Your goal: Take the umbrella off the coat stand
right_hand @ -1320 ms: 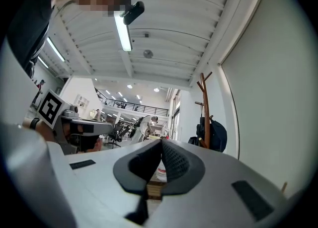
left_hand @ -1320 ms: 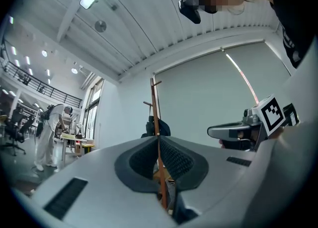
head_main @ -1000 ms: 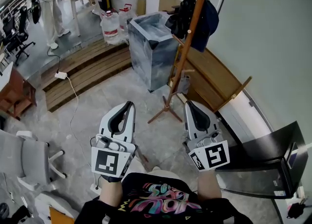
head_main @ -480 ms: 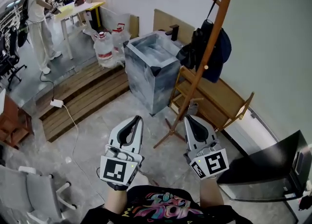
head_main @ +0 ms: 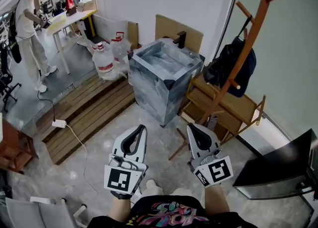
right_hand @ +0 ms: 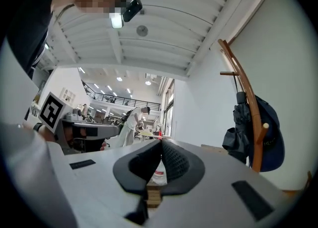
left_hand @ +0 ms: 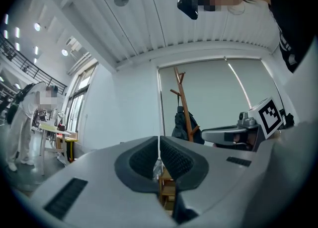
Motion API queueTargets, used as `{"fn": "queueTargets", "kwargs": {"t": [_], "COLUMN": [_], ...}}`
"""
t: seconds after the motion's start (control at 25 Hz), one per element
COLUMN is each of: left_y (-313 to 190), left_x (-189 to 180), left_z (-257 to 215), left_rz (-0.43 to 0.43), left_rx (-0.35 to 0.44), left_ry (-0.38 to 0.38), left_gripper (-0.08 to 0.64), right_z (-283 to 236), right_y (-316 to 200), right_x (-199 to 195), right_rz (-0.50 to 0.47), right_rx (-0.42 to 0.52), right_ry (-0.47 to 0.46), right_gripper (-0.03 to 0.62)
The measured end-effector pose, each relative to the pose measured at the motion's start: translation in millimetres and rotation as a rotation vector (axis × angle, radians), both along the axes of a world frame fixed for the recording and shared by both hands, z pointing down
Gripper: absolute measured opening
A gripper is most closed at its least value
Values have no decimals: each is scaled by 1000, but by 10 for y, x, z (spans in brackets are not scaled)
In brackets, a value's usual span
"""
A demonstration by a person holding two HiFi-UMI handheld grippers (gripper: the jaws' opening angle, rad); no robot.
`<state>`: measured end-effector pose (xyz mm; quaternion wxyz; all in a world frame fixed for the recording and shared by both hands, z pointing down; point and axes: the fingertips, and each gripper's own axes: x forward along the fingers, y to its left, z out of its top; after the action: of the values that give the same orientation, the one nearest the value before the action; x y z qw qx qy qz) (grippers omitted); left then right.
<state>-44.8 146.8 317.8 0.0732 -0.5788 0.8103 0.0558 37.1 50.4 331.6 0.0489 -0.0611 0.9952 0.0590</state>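
- Grey stone tiles are covering the floor (head_main: 94, 172), and the person is standing on them with both grippers held out in front.
- A low wooden platform (head_main: 84, 115) is lying on the floor at the left, with a white cable running across the tiles beside it.
- A grey marbled box (head_main: 164, 80), open at the top, is standing in the middle, just beside the platform.
- The wooden coat stand (head_main: 246, 48) is rising at the right, near the pale wall, and its feet are resting on the floor ahead of the right gripper.
- A second person (head_main: 27, 33) is standing far at the left by a light table.
- The umbrella (head_main: 217, 72) is dark and folded. It is hanging high on the coat stand, on the side facing the box, well apart from both grippers.
- In the right gripper view the umbrella (right_hand: 238, 127) is hanging just left of the pole, and a navy bag (right_hand: 272, 140) is hanging just behind it.
- The left gripper (head_main: 141, 128) is pointing forward over the floor. Its jaws are pressing together, with nothing between them.
- The right gripper (head_main: 191, 126) is pointing toward the foot of the stand. Its jaws are also pressing together and gripping nothing.
- Large water bottles (head_main: 102, 58) are standing behind the platform.
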Motion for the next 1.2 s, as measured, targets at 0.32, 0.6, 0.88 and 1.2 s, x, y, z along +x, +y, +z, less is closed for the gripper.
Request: {"fn": "queueTargets", "kwargs": {"t": [0.32,0.6,0.88,1.2], "left_y": [199,-10,-658,-1807], "left_x": [-500,-808,-1172,-1597], "left_z": [109,160,159,-56], "left_rz": [-19,1,77,198], "left_rx": [8,13,18,21], "left_ry": [39,36,16,-28], "left_gripper": [32,32,32,32], "right_z": [78,97,131,-28], "right_y": [155,-142,-723,-1722], "right_x": [-431,-696,-988,-1237], "right_rz": [7,48,118,246], "right_rx": [8,17,23,20], "right_ry": [32,20,-2,-45], "right_gripper": [6,6,6,6]}}
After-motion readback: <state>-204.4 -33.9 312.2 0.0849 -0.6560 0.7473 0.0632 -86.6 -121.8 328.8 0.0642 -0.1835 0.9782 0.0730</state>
